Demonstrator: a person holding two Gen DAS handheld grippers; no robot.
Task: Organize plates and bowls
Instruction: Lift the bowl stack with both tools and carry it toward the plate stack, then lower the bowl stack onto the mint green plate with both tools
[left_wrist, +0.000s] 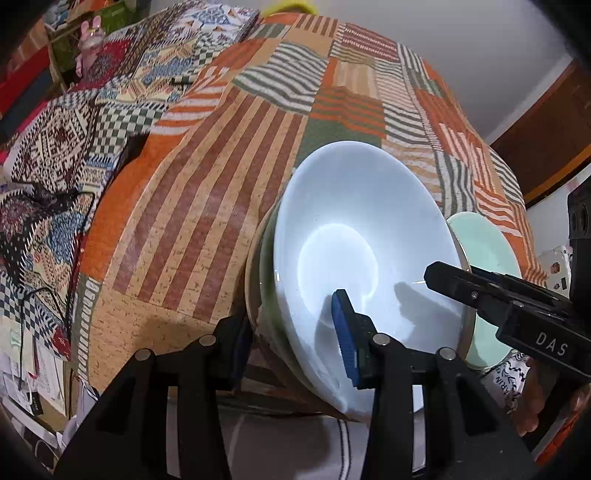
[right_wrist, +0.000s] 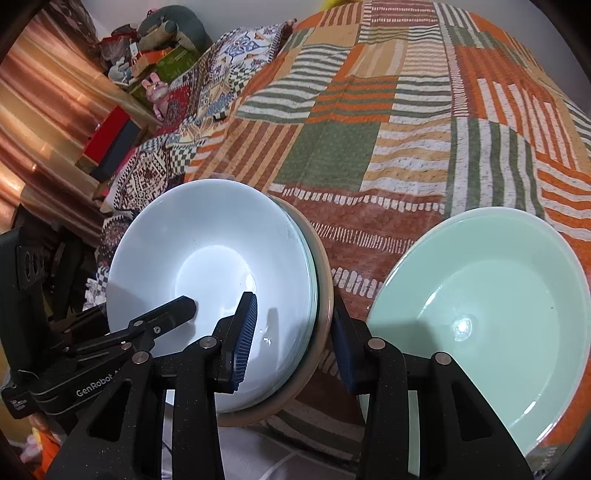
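Step in hand, as judged: both grippers hold one stack of dishes by opposite rims above the bed (right_wrist: 369, 110), which is covered by a patchwork bedspread. The left gripper (left_wrist: 291, 332) pinches the near-left rim of the stack, one finger inside the white bowl (left_wrist: 362, 236) on top, the other outside. The right gripper (right_wrist: 295, 332) pinches the opposite rim the same way, clamping the white bowl, the dishes beneath and the beige plate (right_wrist: 325, 280) at the bottom. The mint-green bowl (right_wrist: 487, 302) rests just beside the stack. Next move: keep both grips even and the stack level; likely carry it to the mint-green bowl.
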